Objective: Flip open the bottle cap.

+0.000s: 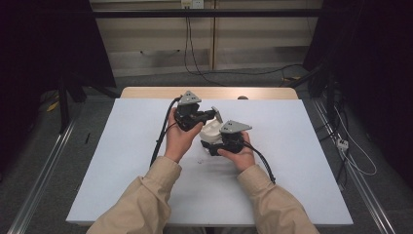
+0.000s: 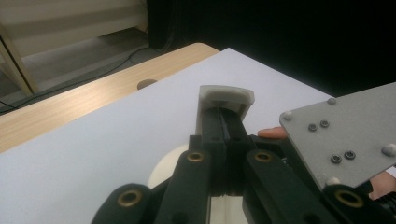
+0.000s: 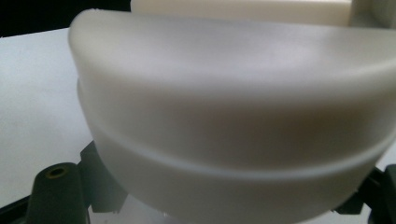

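Note:
A white rounded container (image 1: 211, 129) sits mid-table between both grippers; in the right gripper view its curved wall (image 3: 224, 116) looms very close. My left gripper (image 1: 210, 115) comes in from the upper left, shut on a pale flap (image 2: 226, 95) that stands up from the container's top. In the left gripper view the two black jaws press together under that flap. My right gripper (image 1: 210, 146) lies low at the container's near side, and its jaws flank the container's base and grip it. A person's hands hold both grippers.
A white sheet (image 1: 126, 161) covers most of the table, with a strip of bare wood (image 1: 146, 92) along the far edge and a small round hole (image 1: 242, 98) in it. Cables (image 1: 160, 136) trail from both grippers towards the person. Metal rails and floor cables lie on both sides.

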